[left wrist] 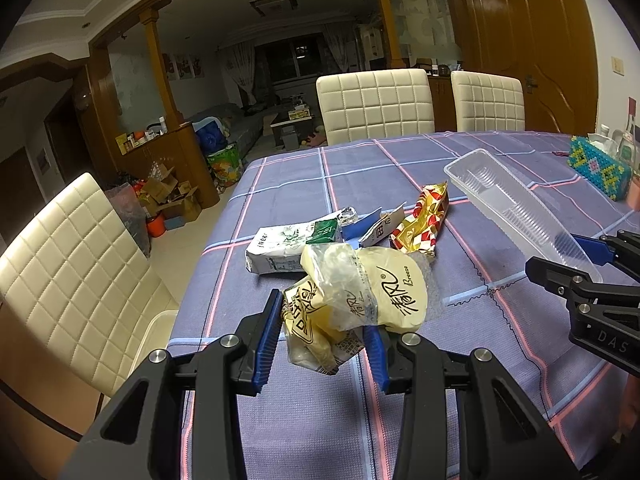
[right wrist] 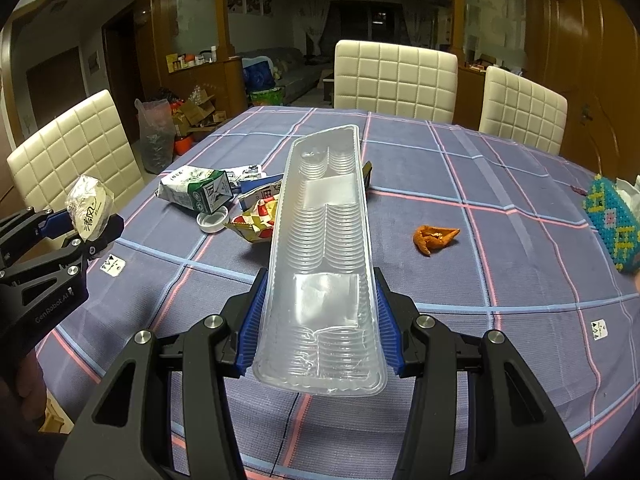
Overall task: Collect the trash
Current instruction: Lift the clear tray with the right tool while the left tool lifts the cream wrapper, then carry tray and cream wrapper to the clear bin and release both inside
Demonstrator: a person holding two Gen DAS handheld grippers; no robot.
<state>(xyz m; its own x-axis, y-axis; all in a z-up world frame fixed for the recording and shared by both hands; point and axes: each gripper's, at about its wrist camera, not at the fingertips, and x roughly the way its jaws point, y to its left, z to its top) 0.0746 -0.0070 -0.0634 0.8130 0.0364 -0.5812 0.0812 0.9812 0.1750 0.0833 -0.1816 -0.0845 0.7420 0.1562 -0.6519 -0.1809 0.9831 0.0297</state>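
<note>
My left gripper is shut on a crumpled cream tissue wrapper with printed characters, held just above the table's near edge. In the right wrist view the same gripper shows at the left, wrapper bulging above it. My right gripper is shut on the near end of a long clear plastic tray, which sticks out forward over the table. A milk carton, a red-and-gold wrapper, a white cap and an orange peel lie on the checked tablecloth.
Cream padded chairs stand at the far side and the left. A beaded tissue box sits at the right edge. Torn blue-and-white packaging lies beside the carton. Boxes and bags clutter the floor beyond the table's left side.
</note>
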